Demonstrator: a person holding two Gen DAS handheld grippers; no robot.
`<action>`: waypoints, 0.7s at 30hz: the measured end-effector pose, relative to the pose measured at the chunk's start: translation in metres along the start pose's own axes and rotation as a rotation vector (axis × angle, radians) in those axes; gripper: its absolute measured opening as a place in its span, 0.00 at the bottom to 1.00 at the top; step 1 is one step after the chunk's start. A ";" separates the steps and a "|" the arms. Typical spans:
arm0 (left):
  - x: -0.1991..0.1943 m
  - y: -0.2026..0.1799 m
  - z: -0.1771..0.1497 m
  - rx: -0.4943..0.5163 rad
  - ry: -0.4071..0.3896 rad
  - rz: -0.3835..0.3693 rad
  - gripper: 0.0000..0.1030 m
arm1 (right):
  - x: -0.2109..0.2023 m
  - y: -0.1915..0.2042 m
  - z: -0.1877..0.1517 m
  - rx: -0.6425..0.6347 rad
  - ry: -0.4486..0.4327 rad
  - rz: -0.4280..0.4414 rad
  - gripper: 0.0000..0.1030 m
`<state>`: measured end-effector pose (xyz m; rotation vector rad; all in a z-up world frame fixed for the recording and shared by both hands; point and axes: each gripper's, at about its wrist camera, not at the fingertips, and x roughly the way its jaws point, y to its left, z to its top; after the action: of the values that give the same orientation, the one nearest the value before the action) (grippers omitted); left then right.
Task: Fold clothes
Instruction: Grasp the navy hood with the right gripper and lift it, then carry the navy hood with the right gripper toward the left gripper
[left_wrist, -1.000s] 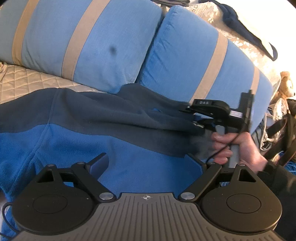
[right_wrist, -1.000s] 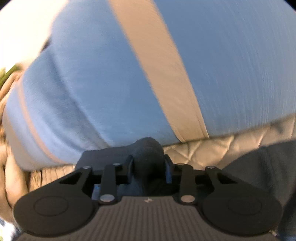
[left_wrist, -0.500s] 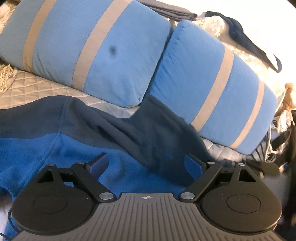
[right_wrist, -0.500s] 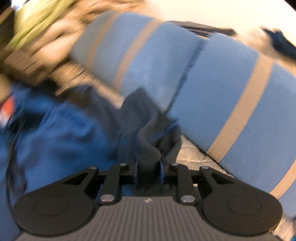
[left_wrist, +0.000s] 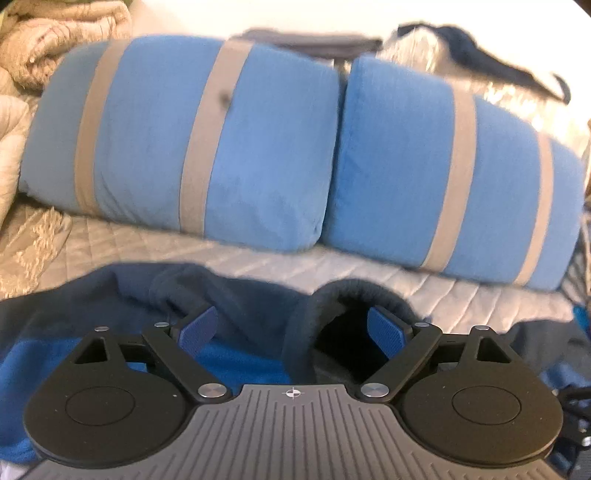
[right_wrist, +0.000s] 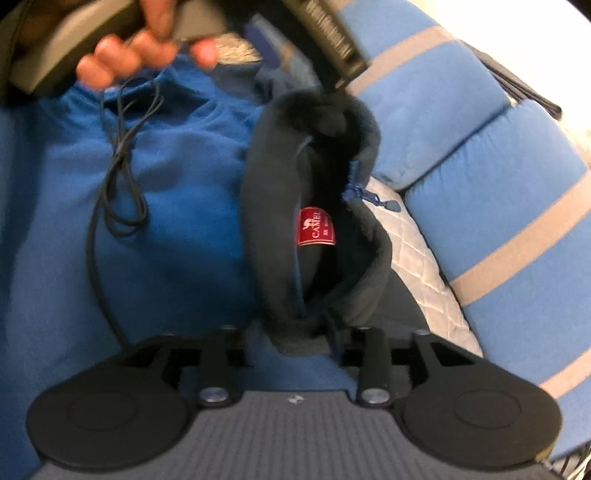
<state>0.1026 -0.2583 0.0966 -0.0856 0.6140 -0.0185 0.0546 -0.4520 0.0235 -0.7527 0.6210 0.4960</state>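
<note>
A blue fleece jacket (right_wrist: 173, 206) with dark navy upper parts lies on the quilted bed. Its dark collar (right_wrist: 314, 177) stands open, showing a red label (right_wrist: 316, 226) and a blue zipper pull (right_wrist: 384, 203). My right gripper (right_wrist: 303, 338) is shut on the dark fleece just below the collar. In the left wrist view my left gripper (left_wrist: 291, 325) is open above the jacket (left_wrist: 236, 354), with the collar's round opening (left_wrist: 332, 332) between its blue pads (left_wrist: 195, 328). The hand with the left gripper shows at the top of the right wrist view (right_wrist: 144, 44).
Two blue pillows with beige stripes (left_wrist: 192, 147) (left_wrist: 450, 184) lie along the back of the grey quilted bedspread (left_wrist: 258, 262). A beige blanket (left_wrist: 40, 44) is piled at the far left. A thin black cable (right_wrist: 122, 155) trails over the jacket.
The right gripper swung the held dark fleece from beside the pillows back over the jacket. The left gripper pulled back and now hovers over the collar, still open.
</note>
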 end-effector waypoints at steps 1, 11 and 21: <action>0.004 0.000 -0.001 0.000 0.021 0.010 0.87 | -0.003 0.002 0.000 0.003 -0.004 -0.004 0.77; 0.008 0.004 -0.011 0.029 0.070 0.072 0.87 | -0.021 -0.051 0.021 0.534 0.027 -0.082 0.82; 0.012 0.000 -0.013 0.049 0.109 0.080 0.87 | 0.021 -0.069 0.002 0.989 0.131 -0.111 0.80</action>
<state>0.1049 -0.2593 0.0795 -0.0126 0.7248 0.0399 0.1130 -0.4900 0.0428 0.1244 0.8346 -0.0017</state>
